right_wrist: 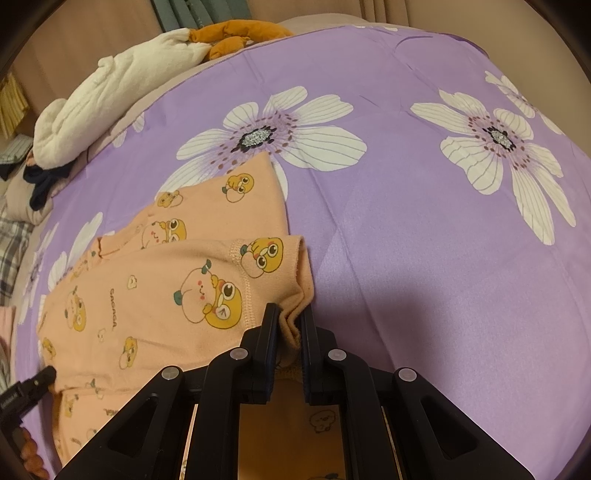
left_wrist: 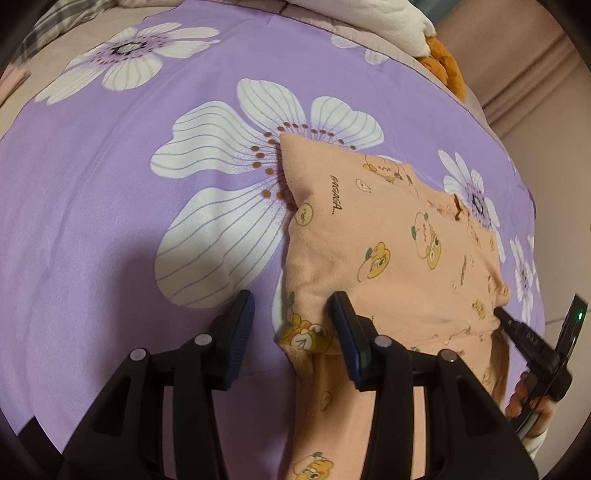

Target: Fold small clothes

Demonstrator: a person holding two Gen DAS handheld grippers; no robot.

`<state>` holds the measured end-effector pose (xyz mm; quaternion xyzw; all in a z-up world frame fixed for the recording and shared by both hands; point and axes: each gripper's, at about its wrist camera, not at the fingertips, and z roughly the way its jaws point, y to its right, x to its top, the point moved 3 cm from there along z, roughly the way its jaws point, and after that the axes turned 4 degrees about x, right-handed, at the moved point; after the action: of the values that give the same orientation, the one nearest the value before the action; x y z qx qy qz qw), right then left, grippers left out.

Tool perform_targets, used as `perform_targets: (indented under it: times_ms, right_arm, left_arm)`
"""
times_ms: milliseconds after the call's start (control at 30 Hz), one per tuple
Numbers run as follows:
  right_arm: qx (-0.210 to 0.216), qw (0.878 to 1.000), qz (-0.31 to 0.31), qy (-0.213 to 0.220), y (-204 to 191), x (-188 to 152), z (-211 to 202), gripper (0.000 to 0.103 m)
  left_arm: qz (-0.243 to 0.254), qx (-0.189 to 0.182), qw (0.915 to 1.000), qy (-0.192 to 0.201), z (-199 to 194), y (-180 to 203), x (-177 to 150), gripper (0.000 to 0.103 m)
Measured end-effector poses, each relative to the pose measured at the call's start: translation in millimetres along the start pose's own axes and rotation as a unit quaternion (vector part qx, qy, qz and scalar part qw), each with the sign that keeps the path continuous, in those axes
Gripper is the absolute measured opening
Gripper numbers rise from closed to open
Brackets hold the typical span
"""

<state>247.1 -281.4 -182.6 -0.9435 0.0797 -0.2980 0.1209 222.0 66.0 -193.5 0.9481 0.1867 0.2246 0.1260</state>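
Observation:
A small peach garment with yellow cartoon prints [left_wrist: 399, 251] lies partly folded on the purple flowered bedsheet [left_wrist: 110, 229]. My left gripper [left_wrist: 291, 310] is open over the garment's near left corner, one finger on the sheet, the other on the cloth. My right gripper [right_wrist: 290, 325] is shut on a bunched hem corner of the garment [right_wrist: 177, 295]. The right gripper also shows at the right edge of the left wrist view [left_wrist: 502, 314], and a left fingertip [right_wrist: 44, 374] shows in the right wrist view.
A white plush toy [right_wrist: 110, 96] with orange parts [right_wrist: 236, 35] lies at the bed's far edge. Plaid and dark clothes [right_wrist: 37, 184] sit at the left side. The sheet [right_wrist: 443, 258] spreads wide to the right.

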Motion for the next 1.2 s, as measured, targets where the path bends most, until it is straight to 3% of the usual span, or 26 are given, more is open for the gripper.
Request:
perform_targets:
  times_ms: [67,133,267,400,633,700,933,1200]
  right_arm:
    - [0.003,1.0,-0.004,0.002,1.0,-0.6,-3.4,0.011]
    - [-0.002,1.0,-0.004,0.004,3.0,-0.5,-8.3,0.03]
    - [-0.002,1.0,0.0,0.009,10.5,-0.7,-20.7,0.036]
    - [0.009,0.999,-0.006,0.035,14.5,-1.5,-46.8,0.064]
    - [0.063,0.994,-0.025,0.087,12.6,-6.3,-99.8,0.083]
    - [0.076,0.992,-0.033,0.098,11.7,-12.1,-113.3,0.094]
    - [0.096,0.988,-0.048,0.11,22.6,-42.2,-140.0,0.096]
    - [0.098,0.989,-0.058,0.094,31.9,-80.7,-148.9,0.096]
  left_arm:
    - [-0.006,0.001,1.0,0.002,-4.2,0.6,-2.5,0.05]
    - [-0.01,-0.001,0.9999,0.002,-11.4,2.3,-6.4,0.058]
    - [-0.001,0.0,0.9999,0.017,-34.2,9.9,-14.8,0.07]
    - [0.022,-0.012,0.9978,0.062,-73.8,22.3,-24.1,0.09]
    - [0.041,-0.028,0.9945,0.092,-116.1,33.1,-53.9,0.096]
    - [0.042,-0.029,0.9945,0.091,-119.5,33.7,-64.1,0.097]
    - [0.052,-0.025,0.9961,0.066,-111.0,31.0,-108.8,0.097]
    - [0.056,-0.032,0.9973,0.036,-95.5,26.3,-144.1,0.097]
